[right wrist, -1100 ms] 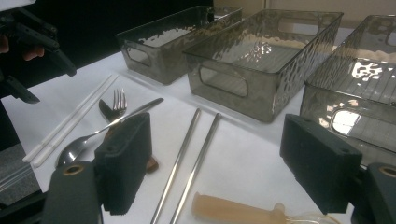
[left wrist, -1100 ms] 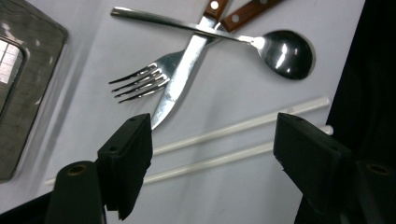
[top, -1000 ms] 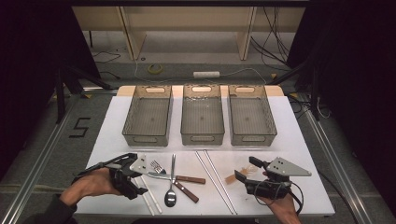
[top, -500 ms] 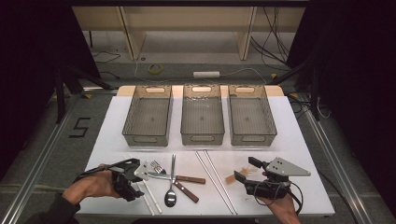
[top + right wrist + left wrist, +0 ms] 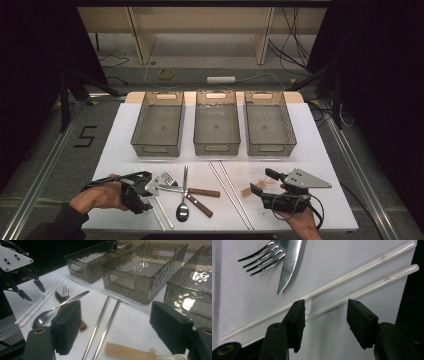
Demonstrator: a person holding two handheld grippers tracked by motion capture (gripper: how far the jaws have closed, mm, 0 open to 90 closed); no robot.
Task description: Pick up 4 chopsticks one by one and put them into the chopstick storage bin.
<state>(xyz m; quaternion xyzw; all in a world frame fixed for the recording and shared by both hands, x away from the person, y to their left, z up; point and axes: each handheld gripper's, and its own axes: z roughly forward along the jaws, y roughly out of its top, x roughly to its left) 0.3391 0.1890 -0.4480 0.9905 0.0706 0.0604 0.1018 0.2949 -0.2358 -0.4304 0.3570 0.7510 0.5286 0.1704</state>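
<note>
- Since the earlier frames the left gripper (image 5: 150, 186) has edged toward the cutlery and its jaws have just been closing, though nothing is clamped yet.
- White table (image 5: 320, 150) carries three grey bins (image 5: 216, 127) along its far half.
- Right gripper (image 5: 260, 182) hovers with jaws spread and empty over the beige utensil (image 5: 130, 351), beside two metal chopsticks (image 5: 103, 322).
- Left gripper's pads straddle the nearer of two white chopsticks (image 5: 362, 291); it runs between them, untouched by the right pad, contact with the left unclear.
- Fork (image 5: 263, 255) and knife (image 5: 288, 263) lie just beyond.
</note>
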